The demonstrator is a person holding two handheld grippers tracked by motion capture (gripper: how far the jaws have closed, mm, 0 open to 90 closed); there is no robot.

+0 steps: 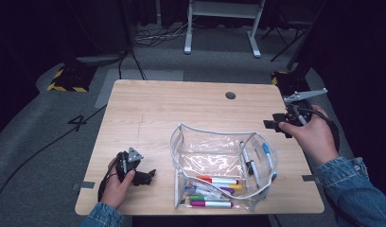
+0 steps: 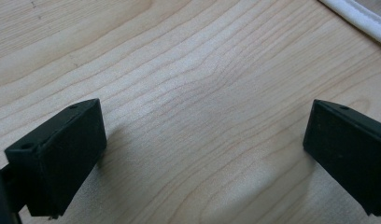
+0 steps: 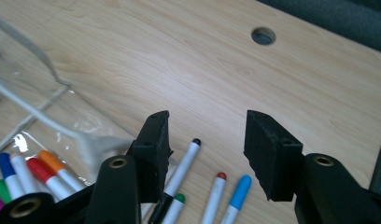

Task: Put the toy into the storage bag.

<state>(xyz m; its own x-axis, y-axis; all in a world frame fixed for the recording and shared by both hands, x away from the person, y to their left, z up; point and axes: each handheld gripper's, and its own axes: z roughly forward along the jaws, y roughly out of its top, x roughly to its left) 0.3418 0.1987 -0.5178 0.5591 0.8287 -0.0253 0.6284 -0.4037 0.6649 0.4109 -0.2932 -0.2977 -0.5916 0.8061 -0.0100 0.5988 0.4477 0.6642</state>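
At three o'clock of the clear pouch (image 1: 214, 158), right gripper (image 1: 277, 126) hangs, jaws apart, empty. Left gripper (image 1: 144, 177), jaws apart, rests at nine. Risk: a hasty reach snags the floppy rim, spilling markers (image 1: 214, 187) across the worktop (image 1: 158, 113).

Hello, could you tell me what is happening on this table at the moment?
A person works at a wooden table with a gripper in each hand. A clear pouch stands open near the front edge, with coloured markers inside it. The left gripper rests low over bare wood beside the pouch, jaws open and empty. The right gripper is raised by the table's right edge, jaws apart with nothing between them. Neither one holds a marker now.
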